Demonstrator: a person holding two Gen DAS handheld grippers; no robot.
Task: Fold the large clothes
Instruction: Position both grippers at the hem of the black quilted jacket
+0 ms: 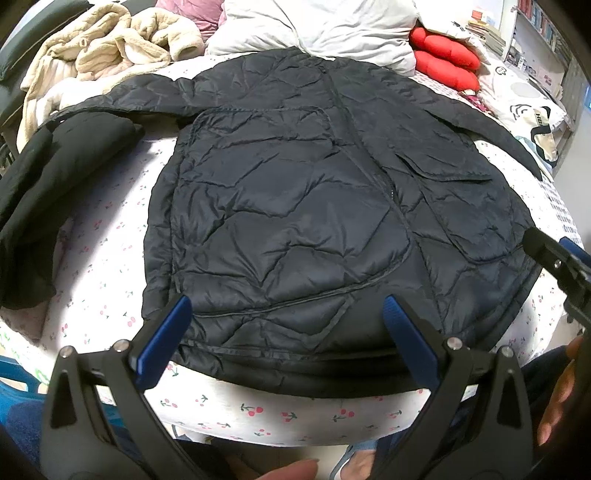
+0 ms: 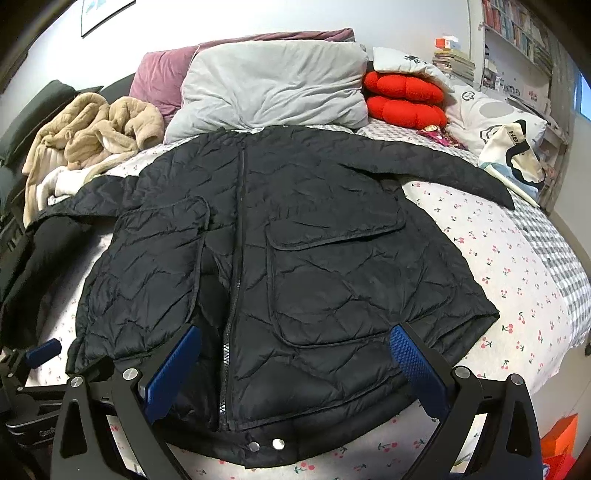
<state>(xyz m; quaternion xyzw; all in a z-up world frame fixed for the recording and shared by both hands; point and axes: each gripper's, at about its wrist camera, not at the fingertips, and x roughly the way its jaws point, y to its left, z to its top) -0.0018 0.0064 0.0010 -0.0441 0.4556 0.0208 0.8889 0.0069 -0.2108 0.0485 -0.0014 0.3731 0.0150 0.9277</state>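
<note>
A large black quilted jacket [image 1: 295, 206] lies flat and front-up on a bed with a cherry-print sheet [image 1: 110, 236]. It is zipped, with both sleeves spread out to the sides. It also fills the right wrist view [image 2: 295, 280]. My left gripper [image 1: 288, 306] is open and empty, just above the jacket's hem on its left half. My right gripper [image 2: 295, 336] is open and empty over the hem near the zipper. The right gripper shows at the right edge of the left wrist view [image 1: 561, 266]. The left gripper shows at the lower left of the right wrist view [image 2: 37, 354].
A second black garment [image 1: 48, 199] lies at the bed's left side. A beige fleece robe [image 1: 110, 48] is heaped at the far left. Grey pillows [image 2: 273, 85], red cushions [image 2: 402, 99] and printed pillows [image 2: 495, 118] line the head of the bed. Bookshelves [image 2: 517, 29] stand at the far right.
</note>
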